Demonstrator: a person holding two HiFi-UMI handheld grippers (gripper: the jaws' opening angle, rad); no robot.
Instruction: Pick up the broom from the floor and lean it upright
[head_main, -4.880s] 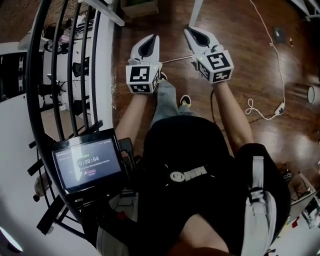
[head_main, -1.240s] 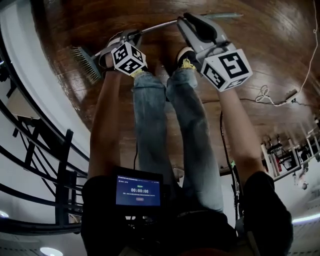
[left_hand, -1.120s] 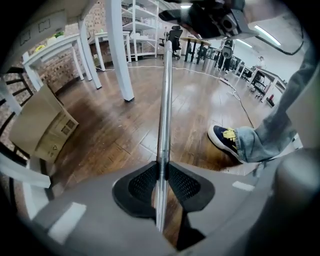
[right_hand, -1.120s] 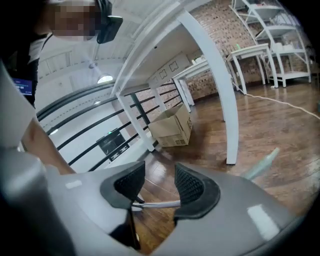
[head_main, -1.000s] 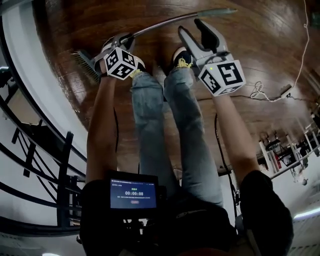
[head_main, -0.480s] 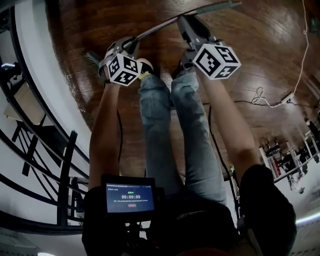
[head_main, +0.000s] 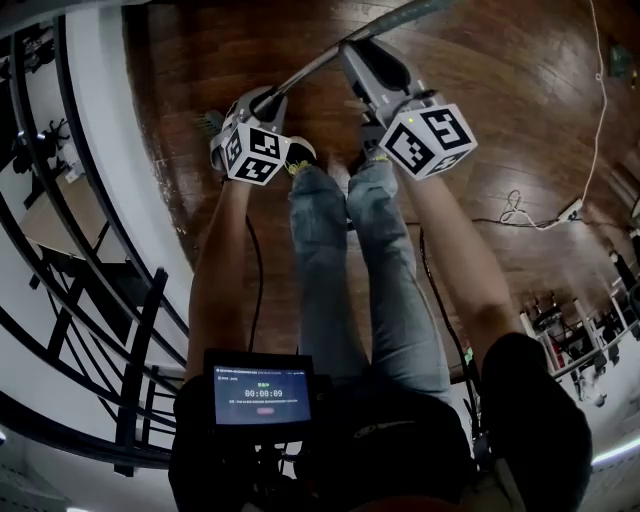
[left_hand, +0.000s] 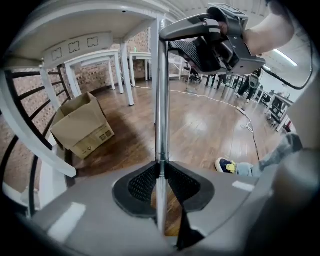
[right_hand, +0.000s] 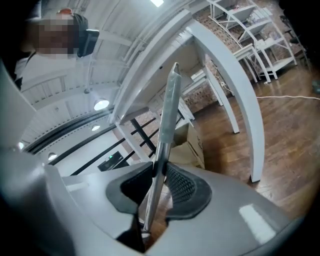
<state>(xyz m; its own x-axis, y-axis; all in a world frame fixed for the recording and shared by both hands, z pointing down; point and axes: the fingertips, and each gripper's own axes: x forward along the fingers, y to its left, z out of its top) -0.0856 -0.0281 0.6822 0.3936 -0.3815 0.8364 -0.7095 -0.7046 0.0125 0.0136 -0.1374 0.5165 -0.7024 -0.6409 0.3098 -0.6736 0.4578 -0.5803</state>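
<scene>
In the head view, the right gripper (head_main: 352, 52), whose jaws stood spread beside the shaft a second ago, has just been closing them and now grips the handle (head_main: 312, 68) of the broom farther along. The left gripper (head_main: 262, 100) holds the same shaft nearer the brush head (head_main: 208, 122). That head lay on the wooden floor (head_main: 500, 90) at the left a second ago; now only a sliver shows beside the left gripper, and it seems to be off the boards. With both ends in hand the pick-up looks done, and what remains is to swing the broom up and lean it on something. In the left gripper view, the left gripper (left_hand: 161, 170) has its jaws pinching the metal handle (left_hand: 161, 100), which runs straight out from between the pads and away to the right gripper (left_hand: 215, 40) at its far end. A cardboard box (left_hand: 82, 125) sits on the floor to the left and a shoe (left_hand: 227, 166) to the right. In the right gripper view, the right gripper (right_hand: 160, 172) has its jaw tips pressed on the handle (right_hand: 167, 115) from both sides. The shaft passes between them and rises up and away, tilted a little right, to its grey tip.
</scene>
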